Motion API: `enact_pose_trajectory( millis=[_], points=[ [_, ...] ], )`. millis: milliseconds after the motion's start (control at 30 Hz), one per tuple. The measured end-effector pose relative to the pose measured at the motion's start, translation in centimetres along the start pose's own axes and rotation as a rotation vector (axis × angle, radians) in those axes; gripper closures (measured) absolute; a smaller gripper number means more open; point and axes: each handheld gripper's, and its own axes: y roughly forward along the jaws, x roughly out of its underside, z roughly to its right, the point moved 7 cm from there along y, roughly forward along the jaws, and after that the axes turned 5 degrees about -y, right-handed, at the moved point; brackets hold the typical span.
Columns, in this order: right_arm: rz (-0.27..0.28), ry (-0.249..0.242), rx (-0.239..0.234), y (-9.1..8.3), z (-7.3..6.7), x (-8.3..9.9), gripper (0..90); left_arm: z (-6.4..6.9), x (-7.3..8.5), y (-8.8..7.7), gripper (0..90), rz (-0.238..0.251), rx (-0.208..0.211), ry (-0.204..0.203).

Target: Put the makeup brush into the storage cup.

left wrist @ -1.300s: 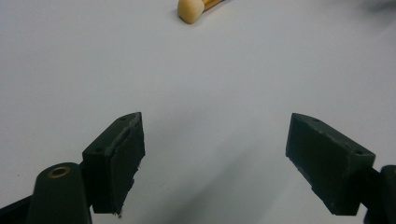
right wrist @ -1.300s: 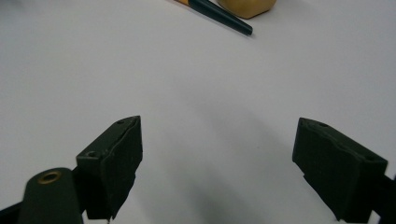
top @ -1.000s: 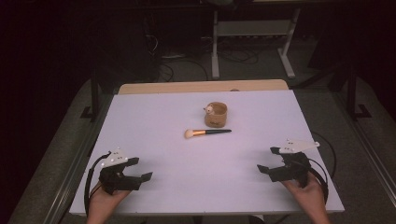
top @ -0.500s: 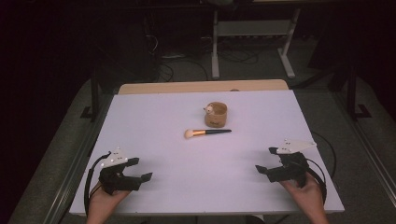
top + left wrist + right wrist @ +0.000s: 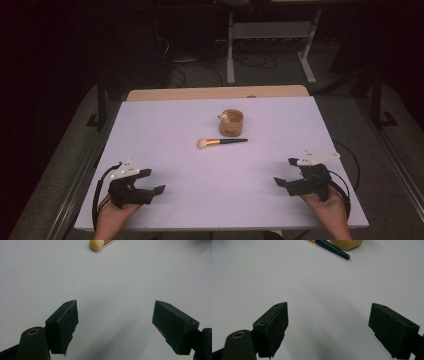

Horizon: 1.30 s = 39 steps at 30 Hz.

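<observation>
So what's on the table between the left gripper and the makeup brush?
Nothing: between the open left gripper and the makeup brush is bare white table, seen in the high view and the left gripper view.

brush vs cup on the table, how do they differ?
The brush lies flat on its side; the cup stands upright. The brush is long and thin with a pale head and dark handle; the cup is squat, round and tan. The brush lies nearer the person than the cup. Both rest mid-table, apart from both open grippers.
</observation>
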Motion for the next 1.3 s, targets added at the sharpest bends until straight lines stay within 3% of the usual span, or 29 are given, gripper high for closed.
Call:
enact_pose_trajectory(
  millis=[433,933,1300],
  points=[
    [-0.009,-0.019,-0.008,0.1,-0.1,0.1,15.3,0.6,-0.2,0.5,20.6,-0.011,0.014,0.027],
    [-0.022,-0.026,-0.017,0.4,-0.4,0.1,15.4,1.0,-0.4,0.9,21.4,-0.011,0.037,0.025],
    [-0.014,-0.033,-0.012,0.2,-0.4,-0.4,15.4,1.3,-1.9,1.6,22.2,-0.009,0.069,0.046]
  ],
)
